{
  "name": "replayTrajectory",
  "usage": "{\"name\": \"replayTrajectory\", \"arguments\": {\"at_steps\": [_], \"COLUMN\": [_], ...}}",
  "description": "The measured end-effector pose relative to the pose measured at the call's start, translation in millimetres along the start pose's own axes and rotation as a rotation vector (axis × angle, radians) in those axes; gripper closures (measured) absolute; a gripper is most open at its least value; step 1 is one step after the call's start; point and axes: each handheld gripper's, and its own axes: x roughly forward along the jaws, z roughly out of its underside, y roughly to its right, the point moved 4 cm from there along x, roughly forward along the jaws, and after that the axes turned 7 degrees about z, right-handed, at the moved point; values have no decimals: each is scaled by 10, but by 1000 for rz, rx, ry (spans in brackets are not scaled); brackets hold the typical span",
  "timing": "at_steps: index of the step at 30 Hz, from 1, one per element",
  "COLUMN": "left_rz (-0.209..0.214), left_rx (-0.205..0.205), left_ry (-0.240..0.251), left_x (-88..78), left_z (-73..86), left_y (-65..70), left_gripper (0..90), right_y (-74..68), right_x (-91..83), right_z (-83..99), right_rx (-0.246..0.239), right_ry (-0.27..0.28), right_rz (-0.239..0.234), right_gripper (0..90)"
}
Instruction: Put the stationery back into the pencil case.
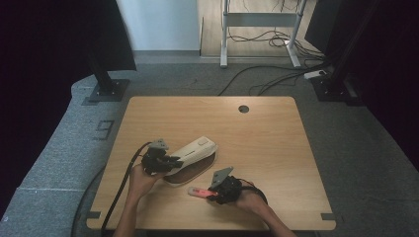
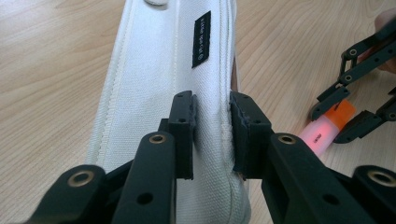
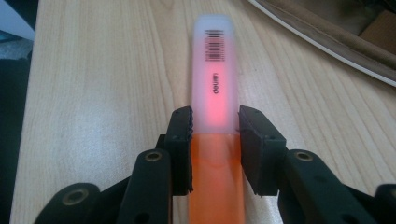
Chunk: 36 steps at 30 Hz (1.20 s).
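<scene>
A cream fabric pencil case (image 1: pixel 193 153) with a brown inside lies open on the wooden table (image 1: pixel 267 143); its lid flap (image 2: pixel 163 74) is lifted. My left gripper (image 1: pixel 174 161) is shut on the flap's near edge, its pads (image 2: pixel 185 126) pinching the fabric. An orange-pink highlighter (image 1: pixel 199 192) with a translucent cap (image 3: pixel 215 79) is held just in front of the case. My right gripper (image 1: pixel 213 195) is shut on the highlighter (image 3: pixel 215 140), which points away from the hand. The left gripper view also catches the right gripper's fingers (image 2: pixel 348 112) on the highlighter (image 2: pixel 327 128).
A round cable hole (image 1: pixel 243 108) sits near the table's far edge. Beyond the table, a grey carpet carries cables (image 1: pixel 276 74), a desk frame (image 1: pixel 225 34) and black stand bases (image 1: pixel 106 91). The case's open rim (image 3: pixel 327 37) lies at the upper right of the right gripper view.
</scene>
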Motion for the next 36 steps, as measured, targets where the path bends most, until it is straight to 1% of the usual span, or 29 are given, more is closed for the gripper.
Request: {"name": "replayTrajectory", "arguments": {"at_steps": [3, 5, 8, 11, 15, 17, 19, 21, 24, 25, 27, 29, 30, 33, 34, 36], "left_rz": [-3, -3, -1, 0, -5, -4, -5, -12, -14, -14, -14, -17, -19, -19, -17, -19], "left_rx": [2, 3, 2, 2, 2, 0, -3, -4, -8, -8, -11, -13, -13, -14, -16, -16], "left_ry": [1, 0, 1, 1, 3, 8, 13, 15, 27, 29, 33, 34, 34, 38, 40, 42], "left_x": [-3, -8, -8, -9, -7, -13, -18, -28, -47, -51, -57, -63, -66, -72, -74, -74], "left_z": [-2, -1, -1, -1, -2, -5, -7, -11, -19, -19, -21, -24, -24, -26, -27, -29], "left_y": [2, -1, -5, -6, -6, -9, -11, -8, -12, -15, -19, -17, -16, -16, -17, -14], "left_gripper": [719, 720, 720, 722, 725, 728, 733, 738, 748, 751, 755, 758, 759, 762, 762, 762], "right_y": [-2, -7, 21, 49, 81, 93, 93, 98, 118, 126, 147, 166, 181, 220, 239, 277], "right_x": [-2, -9, -38, -70, -104, -127, -144, -150, -173, -184, -201, -214, -222, -246, -256, -276], "right_z": [-2, 11, 54, 111, 134, 112, 75, 37, 0, -9, -17, -20, -26, -40, -48, -63], "right_rx": [9, 20, 42, 74, 86, 90, 94, 86, 94, 99, 115, 117, 128, 134, 143, 143], "right_ry": [-3, 4, 10, 28, 31, 42, 53, 53, 65, 64, 75, 75, 78, 82, 84, 85], "right_rz": [7, 12, 32, 36, 61, 70, 63, 78, 86, 95, 98, 105, 108, 118, 123, 133], "right_gripper": [656, 657, 658, 658, 659, 659, 659, 659, 659, 659, 659, 659, 659, 659, 659, 659]}}
